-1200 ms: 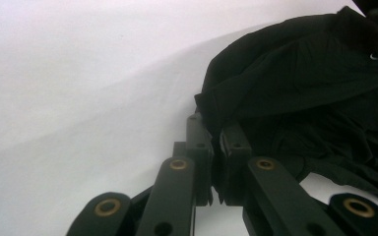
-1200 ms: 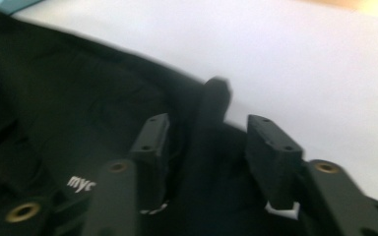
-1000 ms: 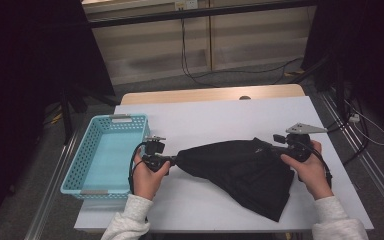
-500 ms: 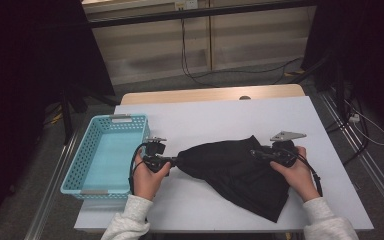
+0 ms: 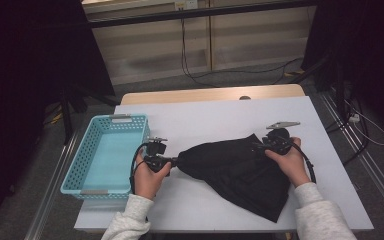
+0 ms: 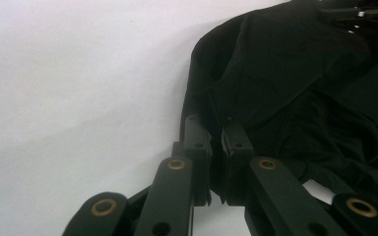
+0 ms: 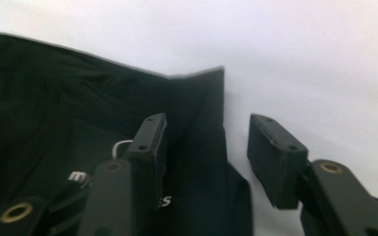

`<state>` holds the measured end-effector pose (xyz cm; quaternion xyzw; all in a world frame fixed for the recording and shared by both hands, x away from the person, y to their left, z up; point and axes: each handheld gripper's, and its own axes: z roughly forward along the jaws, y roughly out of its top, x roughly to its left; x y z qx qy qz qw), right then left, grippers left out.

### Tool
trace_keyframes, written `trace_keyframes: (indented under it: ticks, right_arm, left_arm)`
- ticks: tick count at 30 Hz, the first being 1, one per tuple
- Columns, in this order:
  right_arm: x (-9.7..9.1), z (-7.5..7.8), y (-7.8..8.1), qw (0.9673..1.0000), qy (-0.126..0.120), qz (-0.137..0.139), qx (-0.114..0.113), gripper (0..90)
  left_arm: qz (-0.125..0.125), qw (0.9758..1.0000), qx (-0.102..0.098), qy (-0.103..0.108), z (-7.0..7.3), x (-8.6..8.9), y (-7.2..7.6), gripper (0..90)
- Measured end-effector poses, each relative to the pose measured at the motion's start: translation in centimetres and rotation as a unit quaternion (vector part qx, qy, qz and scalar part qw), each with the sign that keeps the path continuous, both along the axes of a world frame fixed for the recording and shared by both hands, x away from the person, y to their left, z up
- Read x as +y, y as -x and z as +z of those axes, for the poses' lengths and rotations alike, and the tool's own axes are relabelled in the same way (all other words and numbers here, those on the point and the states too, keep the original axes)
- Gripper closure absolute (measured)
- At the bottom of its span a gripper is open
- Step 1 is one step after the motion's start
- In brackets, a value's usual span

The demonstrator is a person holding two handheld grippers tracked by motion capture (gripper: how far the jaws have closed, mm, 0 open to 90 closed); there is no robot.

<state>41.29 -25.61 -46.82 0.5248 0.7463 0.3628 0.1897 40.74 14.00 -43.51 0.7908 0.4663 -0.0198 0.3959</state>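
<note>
While I hold both tools at the black garment (image 5: 240, 172), it lies spread on the white table (image 5: 215, 120), right of centre; its long axis runs from a narrow end at the left toward a broad hem pointing to the near right corner. My left gripper (image 5: 172, 161) is clamped on that narrow end, jaws nearly together with cloth pinched between them; my right gripper (image 5: 261, 146) sits at the far right corner, jaws partly apart and just now opening a little, a raised fold of cloth between the pads (image 7: 153, 142) but not pressed. A blue basket (image 5: 87, 160) stands at the table's left edge; beyond lie grey floor, cables and pale wall panels.
</note>
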Motion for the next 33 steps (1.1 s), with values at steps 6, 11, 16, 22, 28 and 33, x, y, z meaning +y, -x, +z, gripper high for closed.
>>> trace_keyframes:
  ticks: [6,11,16,22,28,33]
  right_arm:
    - [0.6,0.2,0.8,0.9989,-0.006,0.046,0.007,83.3]
    - [-0.7,0.4,2.4,0.9990,-0.024,0.037,-0.002,84.8]
    - [-1.5,-0.2,4.2,0.9992,-0.026,0.025,-0.017,85.0]
    - [-1.1,-0.1,5.1,0.9993,-0.010,0.031,-0.020,84.9]
    - [-1.0,-0.1,5.3,0.9993,-0.007,0.030,-0.022,84.8]
    - [-0.9,-0.1,5.4,0.9992,-0.003,0.030,-0.025,84.8]
  left_arm:
    - [-0.002,1.0000,0.000,0.003,0.0,0.0,0.1,84.5]
    - [-0.002,0.9999,-0.011,0.004,0.2,-0.1,0.1,72.9]
    - [0.010,0.9996,-0.027,-0.005,-0.2,-0.4,0.0,51.8]
    - [0.011,0.9994,-0.033,-0.005,-0.1,-0.8,0.1,45.6]
    - [0.010,0.9995,-0.029,-0.007,-0.6,-1.3,0.0,49.9]
    - [0.008,0.9994,-0.023,-0.025,-1.3,-1.7,0.0,51.1]
